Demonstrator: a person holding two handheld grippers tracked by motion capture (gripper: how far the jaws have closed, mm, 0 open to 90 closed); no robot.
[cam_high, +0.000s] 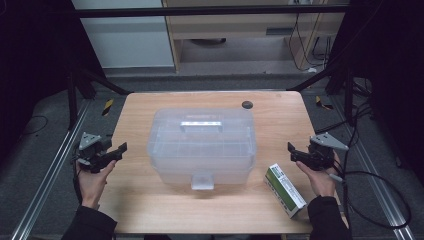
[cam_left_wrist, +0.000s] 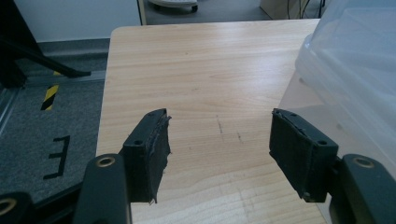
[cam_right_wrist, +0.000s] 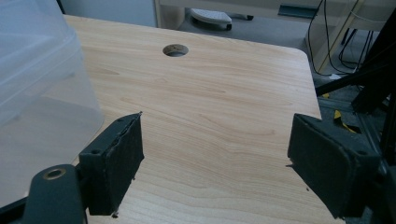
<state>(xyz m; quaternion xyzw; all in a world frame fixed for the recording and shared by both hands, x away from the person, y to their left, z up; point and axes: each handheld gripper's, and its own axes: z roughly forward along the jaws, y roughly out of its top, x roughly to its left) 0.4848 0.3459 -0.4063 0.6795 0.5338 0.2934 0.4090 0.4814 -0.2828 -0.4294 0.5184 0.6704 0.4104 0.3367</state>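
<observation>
High view, I'm holding my left gripper (cam_high: 121, 148) and right gripper (cam_high: 291, 148) either side of the clear lidded storage box (cam_high: 202, 145), jaws standing apart, gripping nothing.

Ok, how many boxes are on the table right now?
2. The clear plastic storage box sits at the table's middle with its lid on; the small green and white carton lies near the right front corner. Anything inside the box is unclear.

A light wooden table (cam_high: 150, 200) with rounded corners carries a translucent plastic storage box (cam_high: 202, 145), lid closed, at its centre. A green-and-white carton (cam_high: 285, 191) lies flat near the front right corner, apart from the box.
</observation>
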